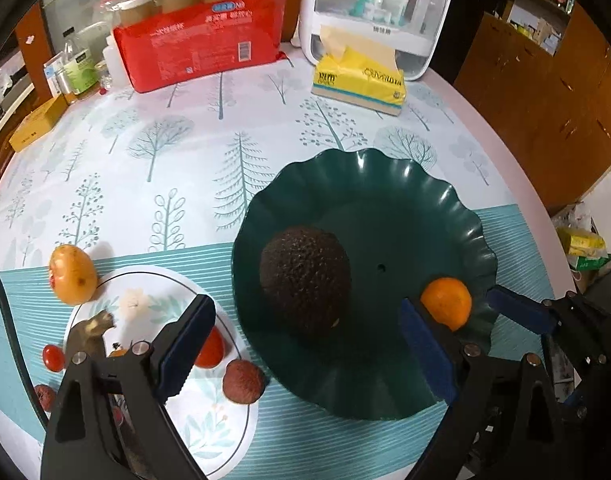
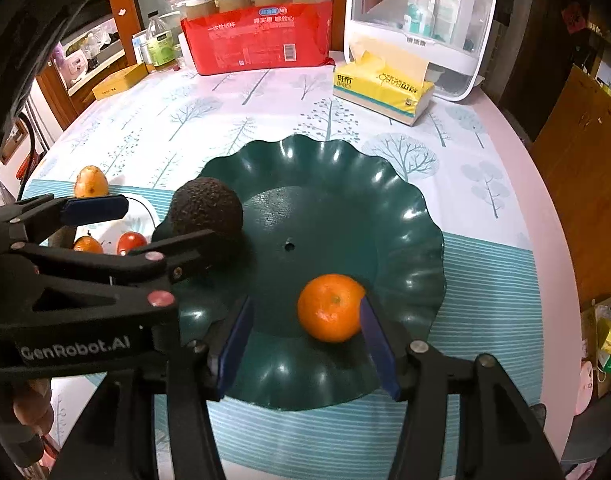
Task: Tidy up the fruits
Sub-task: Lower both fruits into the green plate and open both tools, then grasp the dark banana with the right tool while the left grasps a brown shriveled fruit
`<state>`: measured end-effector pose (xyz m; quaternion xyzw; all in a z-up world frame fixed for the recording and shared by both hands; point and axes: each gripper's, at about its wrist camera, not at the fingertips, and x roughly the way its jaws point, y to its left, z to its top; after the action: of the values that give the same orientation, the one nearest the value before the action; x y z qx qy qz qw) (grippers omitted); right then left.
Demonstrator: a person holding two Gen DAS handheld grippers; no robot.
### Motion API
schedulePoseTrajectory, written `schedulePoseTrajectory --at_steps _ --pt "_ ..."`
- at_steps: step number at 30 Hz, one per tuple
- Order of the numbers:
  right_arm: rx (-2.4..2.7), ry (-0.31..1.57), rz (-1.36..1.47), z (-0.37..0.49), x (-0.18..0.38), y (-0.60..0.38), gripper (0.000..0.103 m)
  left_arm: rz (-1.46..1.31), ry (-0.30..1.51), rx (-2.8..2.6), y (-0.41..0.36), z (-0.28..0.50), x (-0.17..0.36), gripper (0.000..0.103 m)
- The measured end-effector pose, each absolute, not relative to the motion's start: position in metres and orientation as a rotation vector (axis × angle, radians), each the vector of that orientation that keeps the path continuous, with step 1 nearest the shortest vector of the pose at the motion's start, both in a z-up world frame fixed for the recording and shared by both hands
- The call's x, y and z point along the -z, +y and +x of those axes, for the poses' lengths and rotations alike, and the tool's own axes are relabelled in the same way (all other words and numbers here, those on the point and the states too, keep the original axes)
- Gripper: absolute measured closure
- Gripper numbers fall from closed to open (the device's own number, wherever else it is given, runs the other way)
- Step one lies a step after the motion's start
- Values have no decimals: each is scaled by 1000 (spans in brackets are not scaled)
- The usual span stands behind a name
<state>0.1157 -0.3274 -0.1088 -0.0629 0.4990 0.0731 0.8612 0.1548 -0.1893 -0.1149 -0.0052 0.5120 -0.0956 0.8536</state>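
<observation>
A dark avocado (image 1: 305, 280) (image 2: 207, 212) and an orange tangerine (image 1: 446, 302) (image 2: 330, 306) lie in the green scalloped plate (image 1: 385, 184) (image 2: 405, 216). My left gripper (image 1: 305, 348) (image 2: 145, 226) is open, its fingers either side of the avocado just above it. My right gripper (image 2: 305, 344) (image 1: 505, 304) is open over the plate, its right pad touching the tangerine. A white plate (image 1: 209, 432) on the left holds a red tomato (image 1: 211, 347), a brown lychee (image 1: 243, 381) and a brownish piece. A yellow-orange fruit (image 1: 73, 274) (image 2: 90, 182) lies beside it.
A small red tomato (image 1: 53, 357) lies left of the white plate. At the back stand a red package with jars (image 1: 201, 48), a yellow tissue pack (image 1: 359, 80), a white storage box (image 1: 377, 12), bottles (image 1: 79, 68) and a cardboard box (image 1: 35, 124). The table's edge curves at right.
</observation>
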Motion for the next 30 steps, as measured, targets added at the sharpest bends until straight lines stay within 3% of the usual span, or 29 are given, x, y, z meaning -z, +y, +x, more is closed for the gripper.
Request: schedulePoseTrajectory --at_steps 17,30 --pt "-104 1005 -95 79 62 -317 47 -47 1024 193 -131 100 55 11" --pt "-143 909 -88 55 6 -237 47 -35 947 146 -17 66 -1 10"
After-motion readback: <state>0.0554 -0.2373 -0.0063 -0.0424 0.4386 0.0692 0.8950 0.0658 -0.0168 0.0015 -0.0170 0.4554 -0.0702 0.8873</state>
